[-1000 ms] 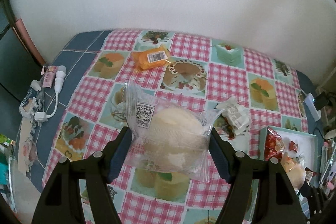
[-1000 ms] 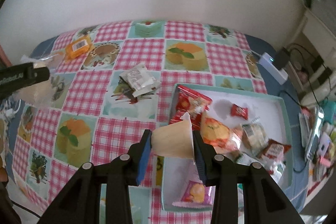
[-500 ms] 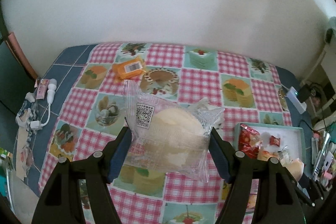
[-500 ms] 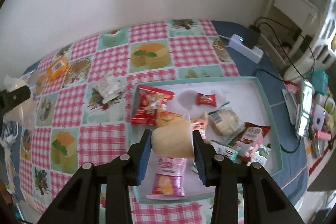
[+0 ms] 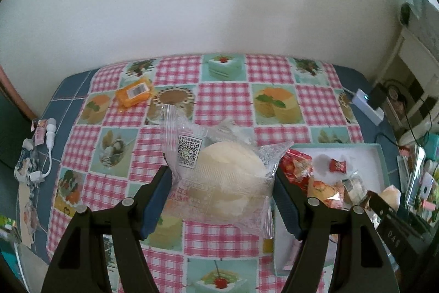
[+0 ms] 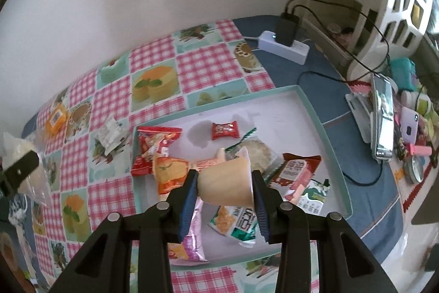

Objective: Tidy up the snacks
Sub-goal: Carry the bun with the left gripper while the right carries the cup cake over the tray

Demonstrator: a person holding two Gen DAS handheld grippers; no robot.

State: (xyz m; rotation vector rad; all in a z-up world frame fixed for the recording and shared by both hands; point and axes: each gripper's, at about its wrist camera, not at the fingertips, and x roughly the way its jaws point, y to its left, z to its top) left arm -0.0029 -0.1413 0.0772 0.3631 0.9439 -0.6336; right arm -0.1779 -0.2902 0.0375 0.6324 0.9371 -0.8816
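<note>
On a table covered by a pink-check cake-print cloth (image 5: 225,98) sits a teal-rimmed white tray (image 6: 318,117), toward the cloth's right side. Tray holds a heap of packets: red packet (image 6: 153,144) at its left end, orange packet (image 6: 170,173) just beside it, small red candy (image 6: 225,129) alone further back, round clear-wrapped biscuit (image 6: 260,153), dark red packet (image 6: 297,169), green-and-white packet (image 6: 238,221) and pink packet (image 6: 192,235) at the near edge.

Left gripper (image 5: 222,197) is held above the cloth, left of the tray, fingers set wide and pressed against both sides of a bagged bun (image 5: 222,177), pale round bread in clear wrap with a QR label; bag is off the table.

Right gripper (image 6: 225,188) hangs over the tray's near half, fingers narrowly spaced and clamped on a jelly cup (image 6: 227,183), beige, lying sideways with its lid facing away.

Loose on the cloth: orange snack pack (image 5: 134,94) near the far left corner, white wrapper (image 6: 111,136) just left of the tray.

Off the cloth at right: white power strip (image 6: 285,47) with black plug, phone (image 6: 382,117) on a stand. White earphones (image 5: 49,133) lie at the left table edge.
</note>
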